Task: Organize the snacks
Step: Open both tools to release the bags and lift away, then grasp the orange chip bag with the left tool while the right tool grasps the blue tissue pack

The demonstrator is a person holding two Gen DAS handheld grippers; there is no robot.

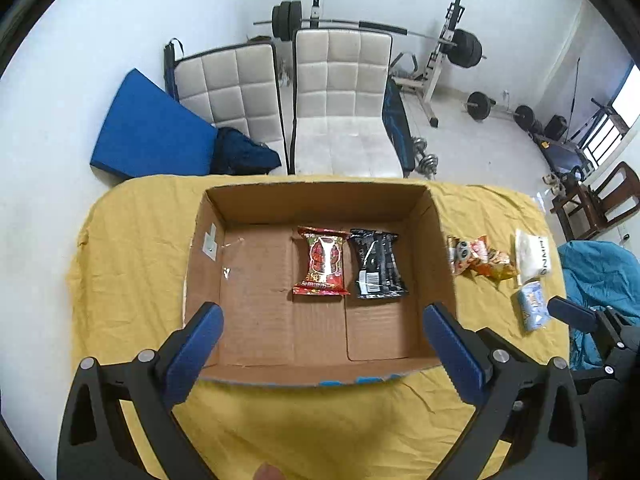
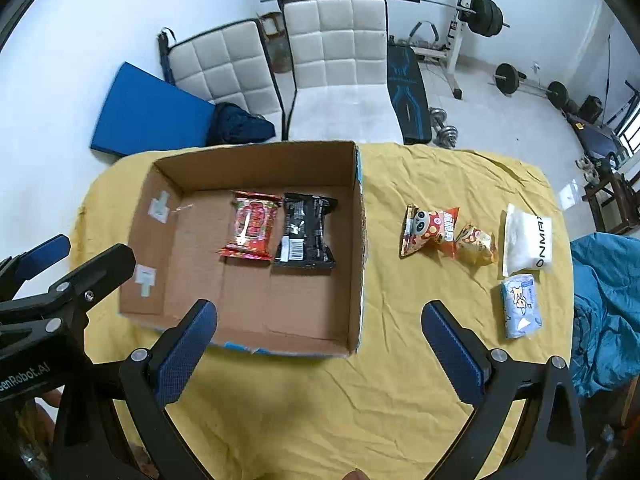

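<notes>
Yellow-clothed surface in a home gym, white chairs beyond; cardboard box near its left edge; only the right view shows every loose snack clearly; both grippers' fingers spread wide, empty.

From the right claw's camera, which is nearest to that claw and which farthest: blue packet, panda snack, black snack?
1. Blue packet, on the cloth just right of the right claw.
2. Panda snack, farther ahead, outside the box.
3. Black snack, inside the box, left.

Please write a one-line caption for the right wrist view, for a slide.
Open right gripper above yellow cloth; two snack packs in the cardboard box, four packets waiting outside.
</notes>
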